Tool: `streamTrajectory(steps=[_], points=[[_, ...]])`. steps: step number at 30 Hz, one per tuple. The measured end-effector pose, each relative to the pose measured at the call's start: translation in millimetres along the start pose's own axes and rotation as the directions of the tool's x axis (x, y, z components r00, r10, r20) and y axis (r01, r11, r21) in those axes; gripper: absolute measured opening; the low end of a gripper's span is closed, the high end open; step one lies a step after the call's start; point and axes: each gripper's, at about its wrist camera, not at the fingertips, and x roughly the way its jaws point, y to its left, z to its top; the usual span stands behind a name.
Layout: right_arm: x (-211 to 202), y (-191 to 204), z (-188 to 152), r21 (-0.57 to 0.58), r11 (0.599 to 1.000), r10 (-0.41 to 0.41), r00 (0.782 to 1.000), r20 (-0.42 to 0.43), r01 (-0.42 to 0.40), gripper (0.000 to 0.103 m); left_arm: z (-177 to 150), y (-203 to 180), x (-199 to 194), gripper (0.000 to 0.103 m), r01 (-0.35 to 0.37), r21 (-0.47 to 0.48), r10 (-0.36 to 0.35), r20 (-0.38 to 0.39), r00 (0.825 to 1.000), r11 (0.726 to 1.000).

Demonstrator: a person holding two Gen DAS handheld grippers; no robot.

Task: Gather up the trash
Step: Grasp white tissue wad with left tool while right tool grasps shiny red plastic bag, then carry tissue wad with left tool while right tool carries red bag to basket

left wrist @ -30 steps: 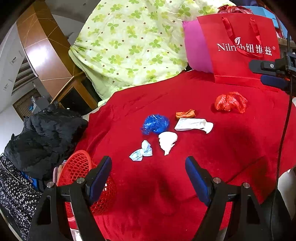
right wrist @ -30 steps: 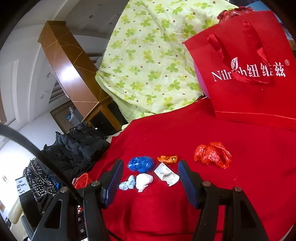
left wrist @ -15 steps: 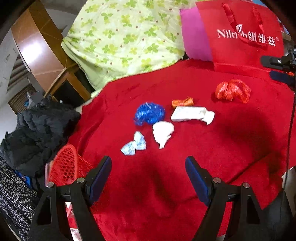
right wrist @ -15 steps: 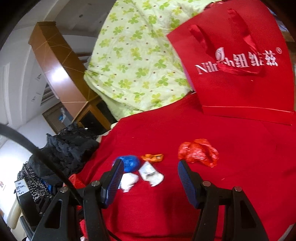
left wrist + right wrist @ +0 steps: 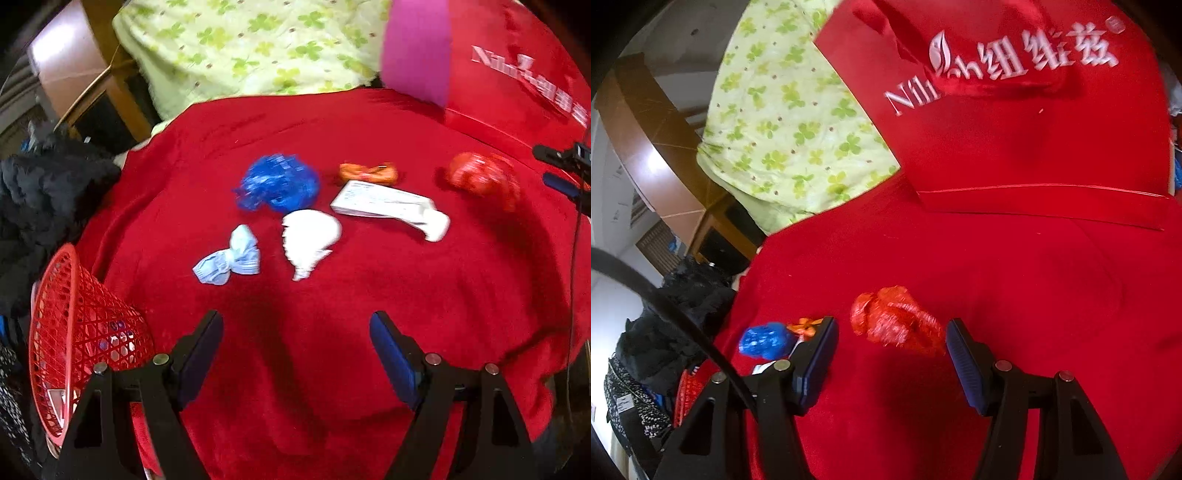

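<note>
Both units had closed in on the trash since a second earlier: the litter sat larger and lower in each view, and the red crumpled plastic bag [image 5: 897, 321], previously ahead and to the right of the right hand-held gripper [image 5: 892, 354], now lay just above the gap between its fingers. That gripper was released, jaws parted, nothing between the pads. Judged from this alignment, the red bag was the first pickup target.

The left hand-held gripper [image 5: 295, 354] was also released and empty, at bottom centre of its view. Ahead of it, mid-frame on the red-covered surface [image 5: 332, 369], lay the remaining pieces:

- pale blue crumpled wrapper [image 5: 231, 256], left of centre
- white crumpled tissue [image 5: 310, 238], just beside it
- blue plastic wad [image 5: 279, 182], above both
- orange wrapper [image 5: 369, 172], touching the white paper packet [image 5: 388, 206] below it

The red mesh basket [image 5: 79, 332] stood at lower left, off the surface edge; it was probably the collection bin. No item was yet collected. The red gift bag [image 5: 1034, 129] stood in the upper right of the right view.
</note>
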Motion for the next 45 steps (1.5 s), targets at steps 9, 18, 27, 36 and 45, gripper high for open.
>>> streamTrajectory(steps=[9,18,27,36,45], points=[[72.5,0.2,22.4,-0.05,0.998,-0.036,0.998,-0.058,0.034,0.065,9.8,48.6,39.5,0.082,0.016,-0.138,-0.023,-0.052,0.998,0.99],[117.5,19.9,5.3,-0.106,0.994,0.009,0.989,-0.151,-0.025,0.064,54.9,31.0,81.3,0.082,0.14,-0.117,-0.143,-0.018,0.99,0.983],[116.9,35.8,-17.1,-0.207,0.976,0.026,0.978,-0.205,-0.069,0.056,59.0,11.3,117.9,0.053,0.278,-0.136,-0.29,-0.073,0.954,0.951],[76.0,39.2,-32.3,-0.179,0.98,0.055,0.98,-0.192,-0.09,0.053,39.0,-0.1,96.6,0.028,0.325,-0.15,-0.336,-0.054,0.94,0.934],[9.8,45.7,-30.0,-0.122,0.983,0.123,0.987,-0.106,-0.135,0.053,-0.1,12.2,27.2,0.028,0.323,-0.166,-0.323,0.026,0.946,0.932]])
